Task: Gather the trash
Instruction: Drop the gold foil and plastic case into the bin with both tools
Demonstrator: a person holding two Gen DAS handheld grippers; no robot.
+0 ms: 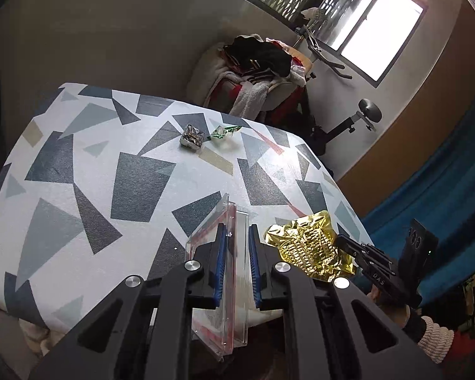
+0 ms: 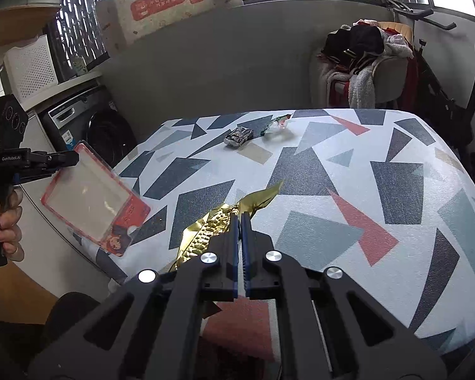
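My left hand-held gripper (image 1: 237, 237) pinches the clear plastic card case (image 1: 228, 272), my right hand-held gripper (image 2: 240, 221) the crinkled gold foil wrapper (image 2: 212, 228) by its edge — the slick foil could slip free.

Left gripper (image 1: 237, 237): tilted downward, jaws clamped on the edge of a clear plastic case (image 1: 228, 272), lifted off the surface
Left hand (image 2: 6, 221): wrapped around the gripper's handle, fingers curled, a ring on one finger
Right gripper (image 2: 240, 221): tilted downward, jaws nearly together, pinching a gold wrapper (image 2: 212, 224)
Right hand (image 1: 392, 304): mostly hidden behind its gripper
Right wrist: in a ribbed pale cuff (image 1: 435, 338)
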